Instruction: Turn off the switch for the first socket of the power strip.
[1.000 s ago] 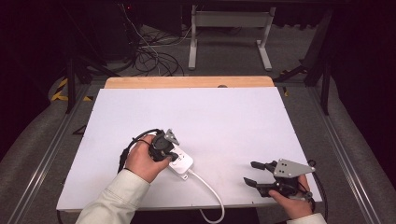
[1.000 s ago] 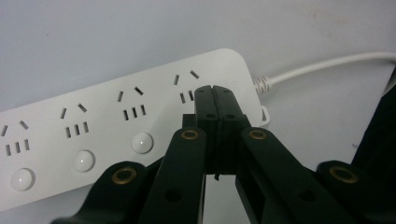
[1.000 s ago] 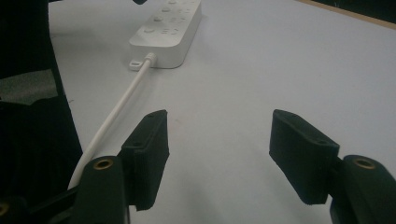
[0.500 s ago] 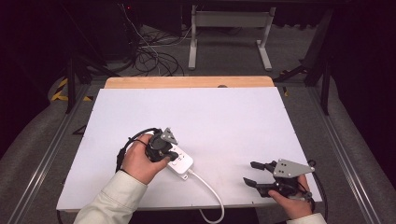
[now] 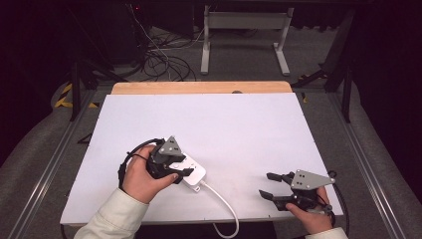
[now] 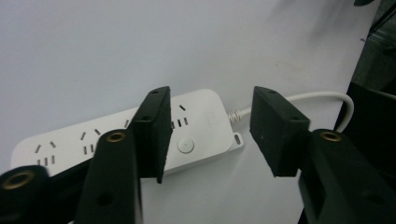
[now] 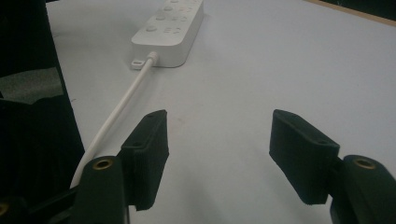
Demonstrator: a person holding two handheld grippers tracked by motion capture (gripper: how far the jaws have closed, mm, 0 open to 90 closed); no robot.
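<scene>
The left gripper [image 6: 210, 135] hangs with its jaws spread wide over the cord end of a white power strip [image 6: 121, 140]; one jaw overlaps the strip's top face near the round switch button [image 6: 186, 145], the other stands off beyond the end where the cable [image 6: 299, 99] leaves. Nothing is pinched between them. In the high view the left gripper [image 5: 169, 164] sits over the strip [image 5: 194, 174] close to the near edge of the bench [image 5: 224, 124], left of the middle, with the cable [image 5: 224, 204] running off that near edge.

The right gripper [image 7: 217, 149], jaws likewise apart and empty, rests near the bench's near right corner, well apart from the strip [image 7: 170, 25].

The step in hand looks like taking hold of the strip. To do it well, the left gripper should probably straddle the body across its narrow width, lower squarely, and close clear of the button and the cable's strain relief.
</scene>
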